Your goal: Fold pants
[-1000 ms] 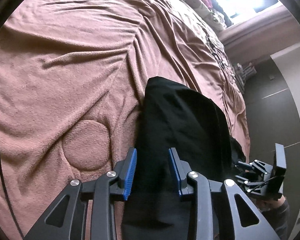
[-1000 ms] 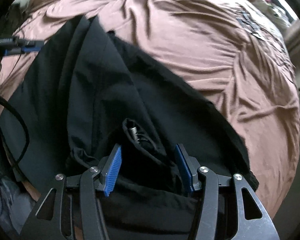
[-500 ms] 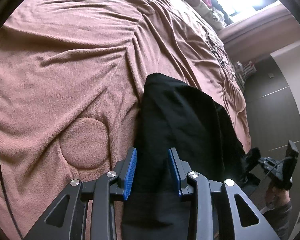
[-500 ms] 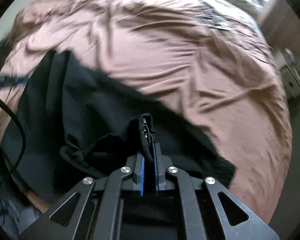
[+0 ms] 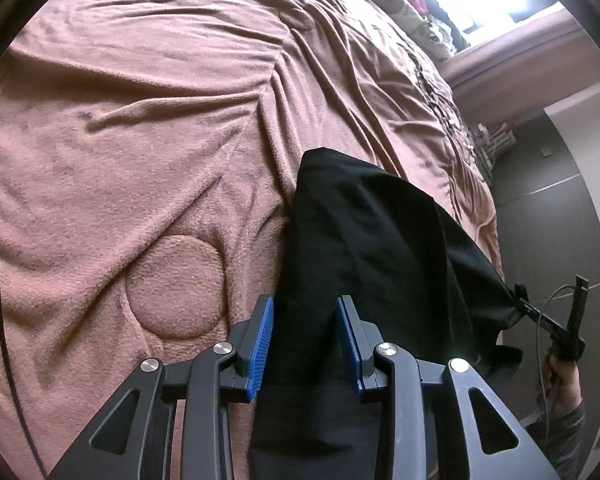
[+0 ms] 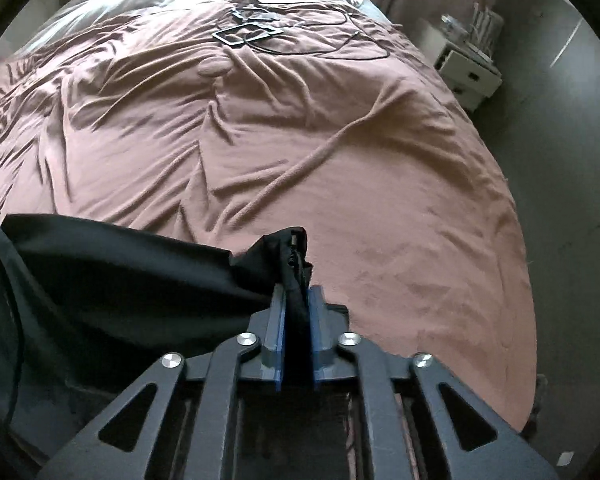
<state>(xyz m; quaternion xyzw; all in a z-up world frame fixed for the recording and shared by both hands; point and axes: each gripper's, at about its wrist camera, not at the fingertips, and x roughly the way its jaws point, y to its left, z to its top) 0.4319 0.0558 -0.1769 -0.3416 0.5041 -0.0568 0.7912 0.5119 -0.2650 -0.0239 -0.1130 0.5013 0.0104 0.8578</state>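
- Left wrist view: the left gripper (image 5: 305,340) has its two blue pads spread apart and grasps nothing.
- The black pants (image 5: 364,240) lie on the pink blanket (image 5: 140,140). The dark cloth passes between the two open fingers and continues forward, away from the camera, to a rounded edge near the middle of the picture.
- The left pad (image 5: 262,344) stands near the left border of the cloth, where the pants meet the blanket. The right pad (image 5: 350,340) is over the black cloth.
- Just left of the fingers, a round stitched shape (image 5: 176,284) is in the blanket.
- At the right edge of this view the right gripper (image 5: 540,316) is seen from the side, far from the left one. A corner of the pants is stretched toward it, and there the cloth is raised above the bed.
- Right wrist view: the right gripper (image 6: 296,312) is clenched on a bunch of the pants (image 6: 100,272). The blue pads press the black fabric from both sides, and a small tuft of it stands up beyond the fingertips.
- From the clamped place the cloth stretches to the left and downward in the picture, with folds, and covers the lower left part.
- Ahead of the gripper lies the wrinkled pink blanket (image 6: 300,140). On its far side are black cables and frames (image 6: 256,32), well apart from the pants.
- A white nightstand (image 6: 468,72) stands beside the bed, at the upper right.
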